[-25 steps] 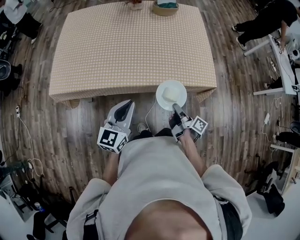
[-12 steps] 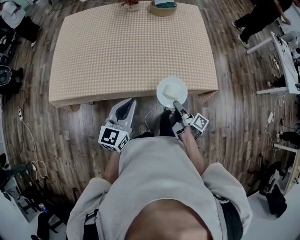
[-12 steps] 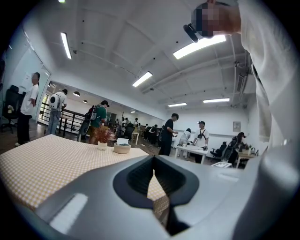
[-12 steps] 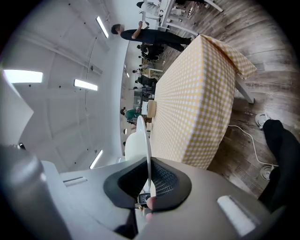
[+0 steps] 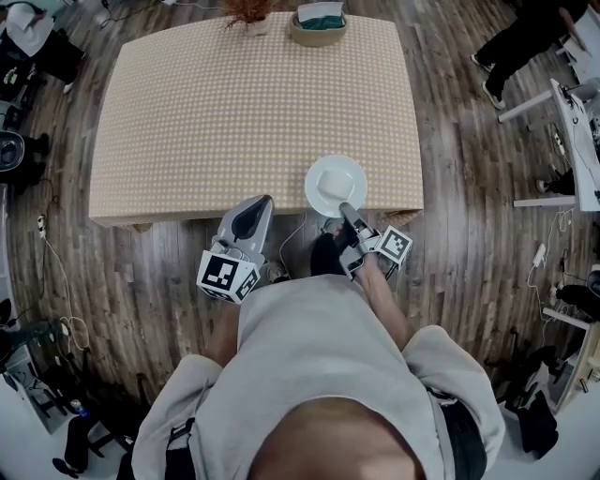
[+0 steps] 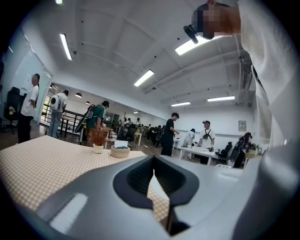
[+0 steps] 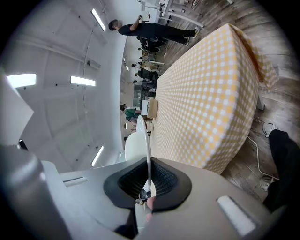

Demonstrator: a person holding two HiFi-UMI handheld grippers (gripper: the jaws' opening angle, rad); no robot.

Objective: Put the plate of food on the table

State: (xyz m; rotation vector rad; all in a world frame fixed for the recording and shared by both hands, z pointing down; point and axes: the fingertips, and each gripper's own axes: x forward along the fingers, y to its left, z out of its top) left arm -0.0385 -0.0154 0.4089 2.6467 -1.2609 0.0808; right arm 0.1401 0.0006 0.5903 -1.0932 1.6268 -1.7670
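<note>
Plate of food (image 5: 311,187), white and round with a pale lump on it, hangs over the near edge of the counter (image 5: 234,112), toward its near right corner. A person stands at that edge with a two-jaw tool in each hand. The right gripper (image 5: 345,207) reaches forward from below the counter edge, and its dark fingers (image 7: 166,180) are clamped on the plate's near rim; seen along that gripper, the plate (image 7: 141,126) shows edge-on between them. Whether the plate touches the checked cloth cannot be told. The left gripper (image 5: 262,201) is held off the near edge, to the left of the plate and apart from it, over the wooden floor (image 5: 169,272). Its fingers (image 6: 136,180) are pressed together with nothing between them. At the counter's far edge sit a small bowl (image 5: 318,25) and, just left of it, a potted plant (image 5: 246,9).
</note>
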